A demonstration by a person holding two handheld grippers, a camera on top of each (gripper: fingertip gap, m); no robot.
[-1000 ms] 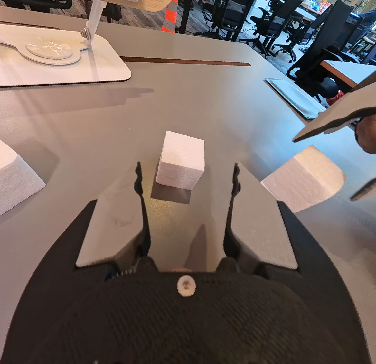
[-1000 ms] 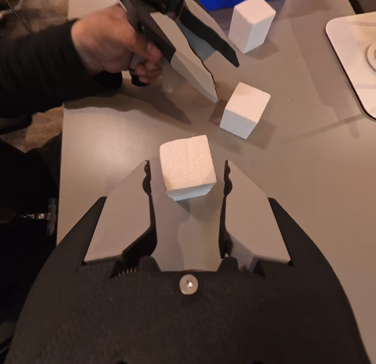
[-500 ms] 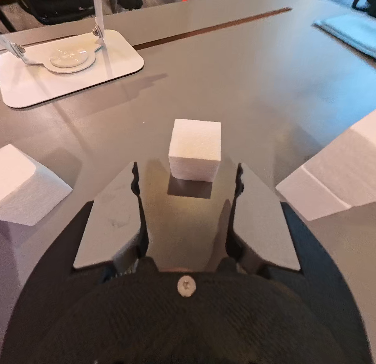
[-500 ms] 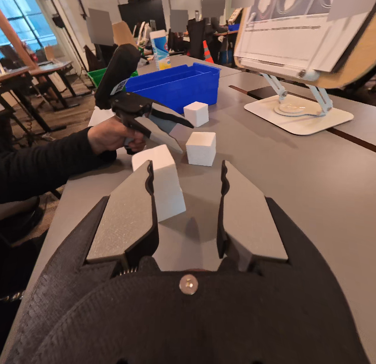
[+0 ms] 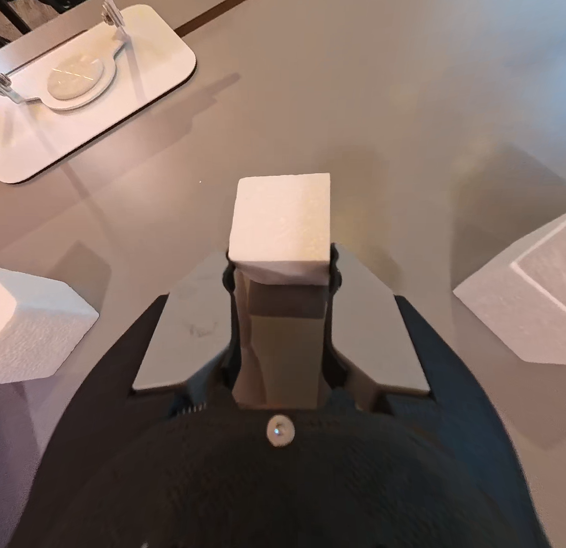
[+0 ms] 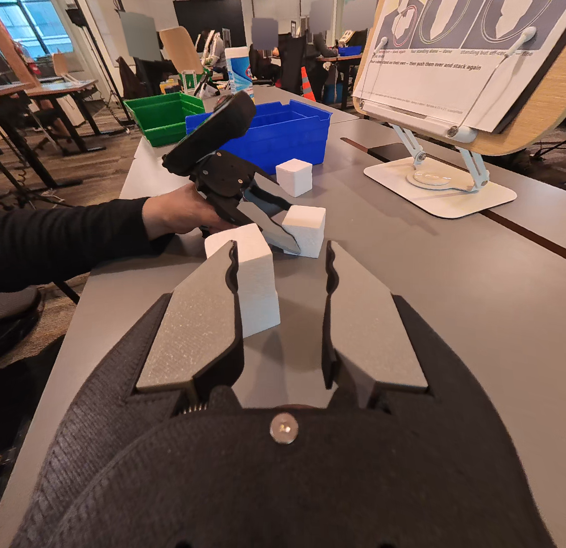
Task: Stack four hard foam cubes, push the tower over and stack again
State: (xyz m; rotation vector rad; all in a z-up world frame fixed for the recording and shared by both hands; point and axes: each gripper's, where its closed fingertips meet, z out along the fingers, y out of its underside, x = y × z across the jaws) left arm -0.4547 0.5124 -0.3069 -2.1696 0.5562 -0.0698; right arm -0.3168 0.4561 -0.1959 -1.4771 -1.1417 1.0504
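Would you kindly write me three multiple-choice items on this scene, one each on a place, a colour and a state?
1. Where is the far cube, the one nearest the blue bin?
A. inside that bin
B. on the table in front of it
C. on top of another cube

2. What colour is the second bin, left of the blue one?
A. green
B. red
C. yellow

3. The left tongs are:
A. open and empty
B. shut on a cube
C. shut on nothing

Key:
1 B, it stands on the grey top just outside the bin's wall.
2 A, its walls are green.
3 B, both fingers press the held cube.
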